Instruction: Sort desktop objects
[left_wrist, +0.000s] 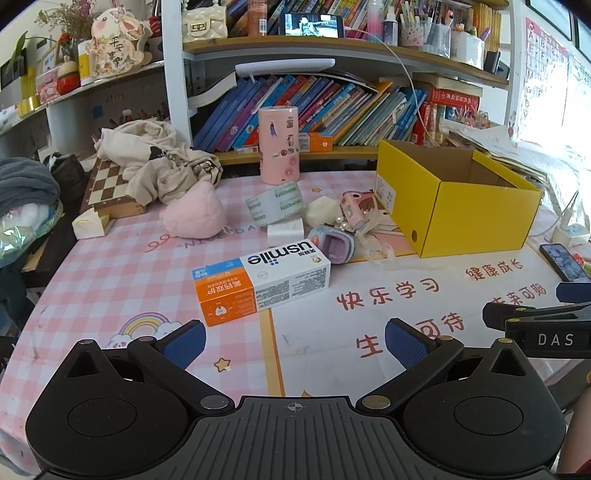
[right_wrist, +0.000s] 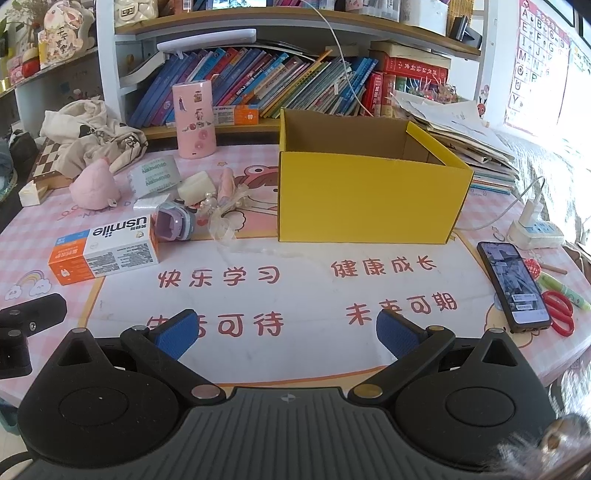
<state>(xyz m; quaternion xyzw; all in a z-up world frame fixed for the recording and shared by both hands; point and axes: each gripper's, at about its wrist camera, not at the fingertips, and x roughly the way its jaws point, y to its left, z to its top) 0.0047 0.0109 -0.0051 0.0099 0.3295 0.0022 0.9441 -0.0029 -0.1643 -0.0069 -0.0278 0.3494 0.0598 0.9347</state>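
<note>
Both grippers spread wide, holding nothing: left gripper (left_wrist: 295, 345), right gripper (right_wrist: 291, 332). One toothpaste box (left_wrist: 261, 280) lies on the table (left_wrist: 110, 258) just ahead of the left gripper. One open yellow box (right_wrist: 369, 188) stands ahead of the right gripper, one phone (right_wrist: 513, 286) to its right.

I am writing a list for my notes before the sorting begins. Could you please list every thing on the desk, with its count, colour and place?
cardboard box: 1, yellow, open, back right of desk
toothpaste carton: 1, white and orange, front left
toy watch: 1, purple, just behind the carton
tape roll: 1, clear with green print, centre back
tall tin: 1, pink, standing at the back
plush toy: 1, pink, left of the tape
cloth bag: 1, cream, crumpled, back left
chessboard: 1, brown and white, under the bag
phone: 1, black, right edge
scissors: 1, red, beside the phone
power strip: 1, white, far right
left gripper: 1, black with blue pads, jaws open, empty
right gripper: 1, same colours, jaws open, empty
</note>
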